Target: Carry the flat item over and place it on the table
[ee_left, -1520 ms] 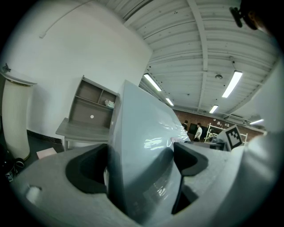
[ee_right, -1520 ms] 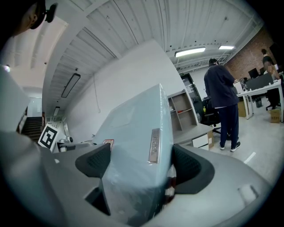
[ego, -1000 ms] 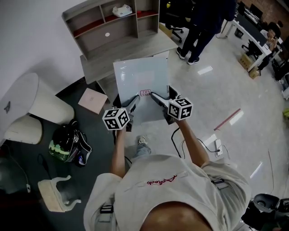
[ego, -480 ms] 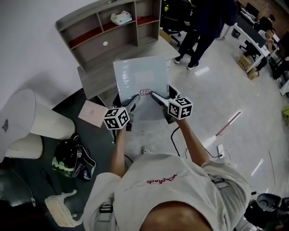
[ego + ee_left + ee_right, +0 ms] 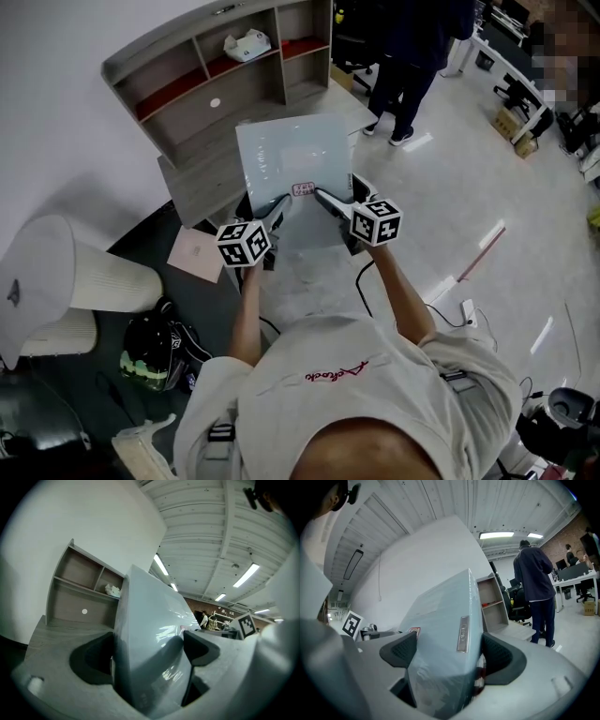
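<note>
A flat pale blue-grey slab wrapped in clear film (image 5: 293, 167) is held level in front of the person, over the near edge of the grey wooden desk (image 5: 202, 159). My left gripper (image 5: 282, 203) is shut on the slab's near left edge; the slab (image 5: 150, 634) fills the space between its dark pads. My right gripper (image 5: 320, 197) is shut on the near right edge, where the slab (image 5: 440, 653) sits clamped between both pads. A small red-and-white label (image 5: 303, 189) lies on the slab between the two grippers.
The desk carries a shelf unit (image 5: 225, 66) with a white object (image 5: 244, 44) in one cubby. A person in dark clothes (image 5: 412, 56) stands beyond the desk. White bins (image 5: 66, 281), a helmet (image 5: 155, 347) and a pink square board (image 5: 195, 254) lie on the floor to the left.
The person has stepped closer to the desk with the slab held in both grippers; the desk and shelf now sit nearer and lower in the head view. Both grips are unchanged.
</note>
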